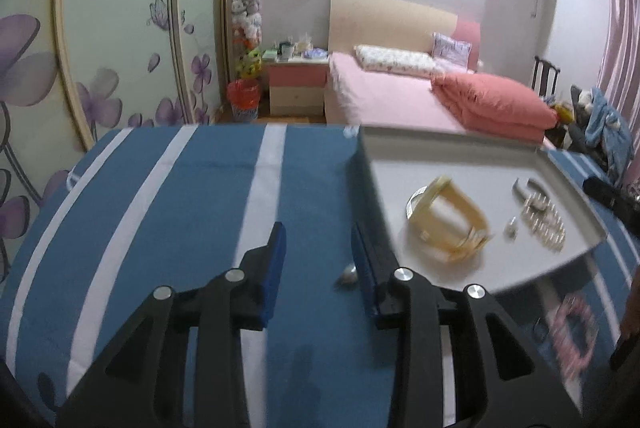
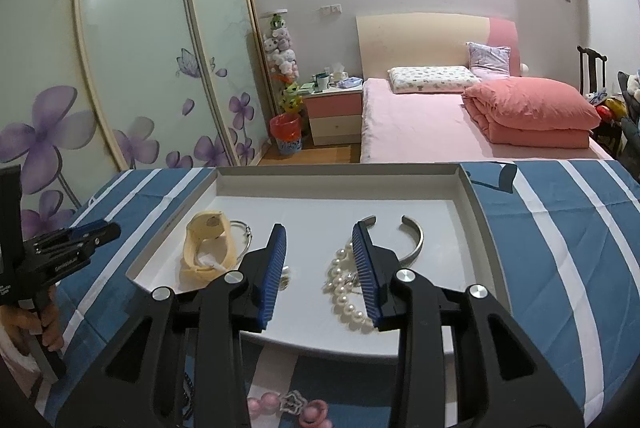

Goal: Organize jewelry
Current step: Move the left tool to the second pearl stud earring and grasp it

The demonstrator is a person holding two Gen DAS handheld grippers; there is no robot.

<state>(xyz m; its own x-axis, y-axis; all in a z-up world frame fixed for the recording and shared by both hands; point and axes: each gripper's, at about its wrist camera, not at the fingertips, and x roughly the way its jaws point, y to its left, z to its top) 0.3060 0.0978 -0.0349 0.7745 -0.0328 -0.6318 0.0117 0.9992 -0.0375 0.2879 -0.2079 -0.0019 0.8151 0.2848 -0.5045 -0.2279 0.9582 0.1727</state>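
A shallow white tray (image 2: 472, 204) lies on the blue striped cloth. In it are a yellow strap band (image 2: 206, 248), a thin silver bangle (image 2: 246, 232), a pearl strand (image 2: 346, 292), an open silver cuff (image 2: 416, 240) and a small ring (image 2: 285, 278). My right gripper (image 2: 320, 240) is open and empty just above the tray, between the ring and the pearls. My left gripper (image 1: 318, 244) is open and empty over the cloth left of the tray (image 1: 384, 156); a small silver piece (image 1: 347, 276) lies on the cloth by its right finger. A pink bead bracelet (image 2: 280, 406) lies on the cloth in front of the tray.
The table's far edge faces a bedroom with a pink bed (image 2: 432, 120), a nightstand (image 2: 334, 116) and flowered wardrobe doors (image 2: 132, 68). The left gripper also shows in the right wrist view (image 2: 108, 228), held by a hand at the tray's left.
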